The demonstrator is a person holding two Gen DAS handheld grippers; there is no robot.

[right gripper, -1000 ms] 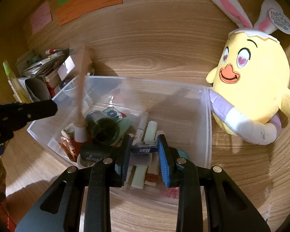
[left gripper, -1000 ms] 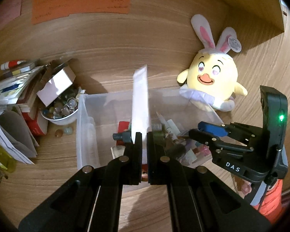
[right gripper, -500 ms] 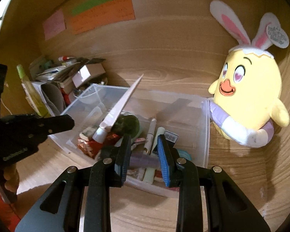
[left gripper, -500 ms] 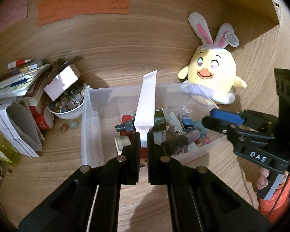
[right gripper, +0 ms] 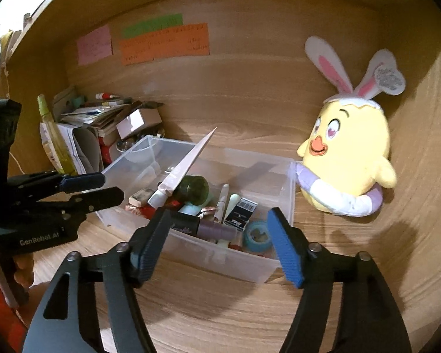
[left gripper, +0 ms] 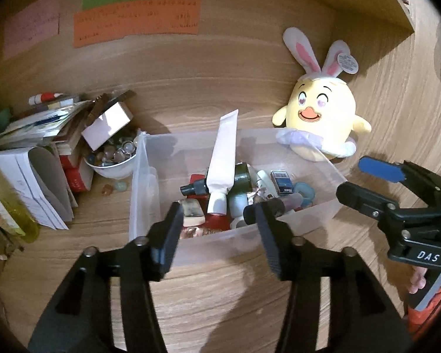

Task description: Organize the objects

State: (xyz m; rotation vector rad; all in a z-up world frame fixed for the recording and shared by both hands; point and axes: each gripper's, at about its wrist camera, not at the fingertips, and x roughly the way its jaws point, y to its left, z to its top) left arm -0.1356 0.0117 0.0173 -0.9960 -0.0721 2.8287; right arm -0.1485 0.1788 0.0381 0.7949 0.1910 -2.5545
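White tube point(left gripper: 223, 153) stands in the bin point(left gripper: 138, 194) beyond both opening, empty grippers

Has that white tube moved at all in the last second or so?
Yes. The white tube was gripped upright by the left gripper; now it lies propped in the clear bin, cap down, leaning toward the back wall. The jaws are opening, nothing between them.

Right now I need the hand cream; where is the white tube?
In the left wrist view the white tube stands cap-down inside the clear bin, left of centre, leaning on the dark green bottle.
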